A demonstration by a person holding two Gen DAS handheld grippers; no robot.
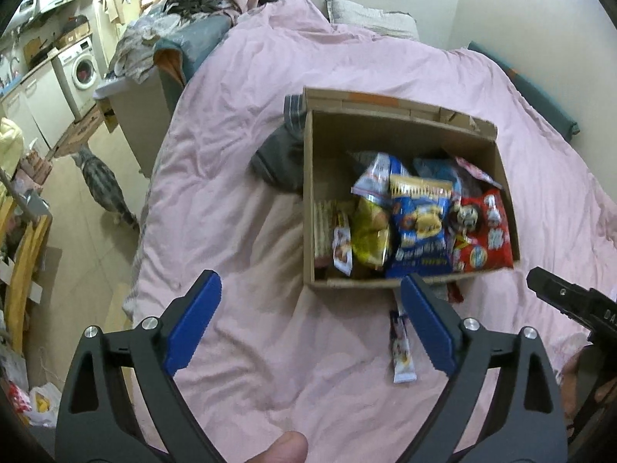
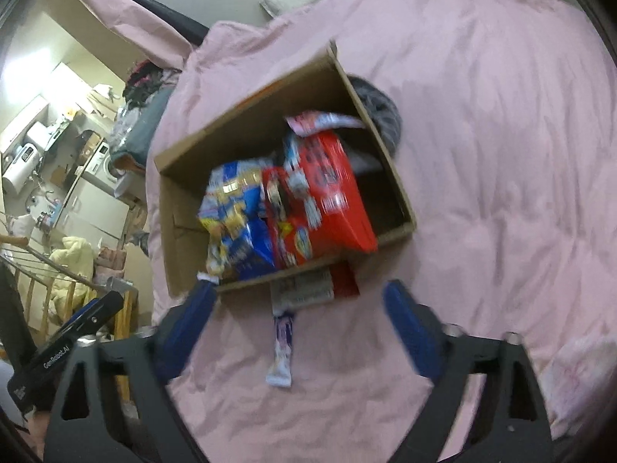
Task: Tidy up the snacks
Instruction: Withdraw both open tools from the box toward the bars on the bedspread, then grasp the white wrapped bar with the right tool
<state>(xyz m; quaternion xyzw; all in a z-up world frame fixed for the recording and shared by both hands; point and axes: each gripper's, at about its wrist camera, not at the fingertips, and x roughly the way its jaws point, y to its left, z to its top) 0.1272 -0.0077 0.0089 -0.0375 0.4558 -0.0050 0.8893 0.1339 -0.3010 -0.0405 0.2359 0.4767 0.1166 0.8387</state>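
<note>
An open cardboard box point(image 1: 308, 177) point(image 2: 181, 208) sits on the pink bed cover. It holds several snack bags, among them a blue bag point(image 1: 420, 231) point(image 2: 235, 208), a red bag point(image 1: 486, 231) point(image 2: 327, 193) and a yellow bag point(image 1: 368, 235). A thin white and purple snack stick point(image 1: 401, 347) point(image 2: 282, 347) lies on the cover in front of the box. A grey packet point(image 2: 304, 289) and a red packet point(image 2: 345, 279) lie against the box's near wall. My left gripper point(image 1: 312, 289) is open and empty, short of the box. My right gripper point(image 2: 300, 297) is open and empty above the stick.
A dark grey garment point(image 1: 281, 162) point(image 2: 380, 112) lies beside the box. A cat point(image 1: 104, 185) stands on the floor left of the bed. A pile of clothes point(image 1: 173, 42) and a washing machine point(image 1: 81, 65) are beyond it. The right gripper's body point(image 1: 570, 301) shows at the right edge.
</note>
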